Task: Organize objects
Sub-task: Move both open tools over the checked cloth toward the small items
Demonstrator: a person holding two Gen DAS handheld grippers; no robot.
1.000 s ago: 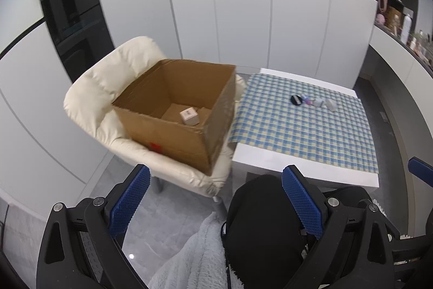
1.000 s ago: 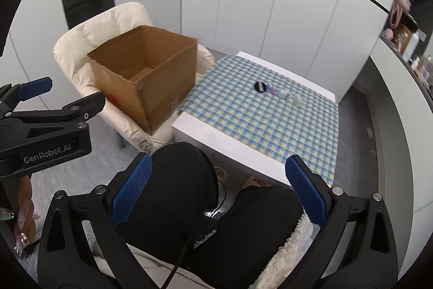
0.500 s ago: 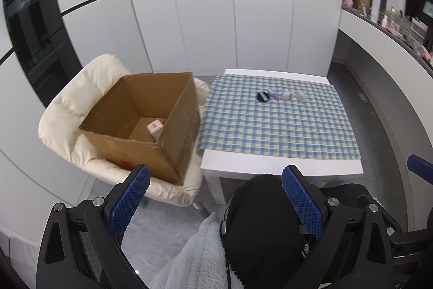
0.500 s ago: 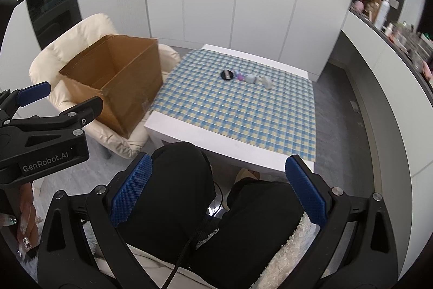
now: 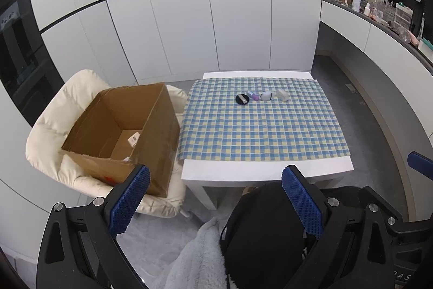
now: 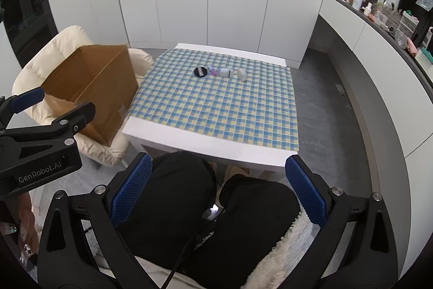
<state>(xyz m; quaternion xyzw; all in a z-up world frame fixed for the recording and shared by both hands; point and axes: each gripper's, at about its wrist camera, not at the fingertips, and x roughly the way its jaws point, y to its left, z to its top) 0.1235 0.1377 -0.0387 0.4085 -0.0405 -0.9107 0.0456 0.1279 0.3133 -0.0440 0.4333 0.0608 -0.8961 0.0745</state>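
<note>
Well back from the table (image 5: 266, 169) edge, both grippers (left (image 5: 215, 195), right (image 6: 216, 184)) gape empty.

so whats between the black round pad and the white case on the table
A small purple bottle sits between the black pad and the white case, in a row on the checked cloth; both wrist views show it.

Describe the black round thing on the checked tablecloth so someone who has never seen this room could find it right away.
Start at the white table with the blue and yellow checked cloth, beside the cardboard box. A short row of four small items lies toward its far edge. The black round disc is the end one nearest the box, flat and dark with a small pale strip on top, while its neighbours are purple, white and clear.
</note>
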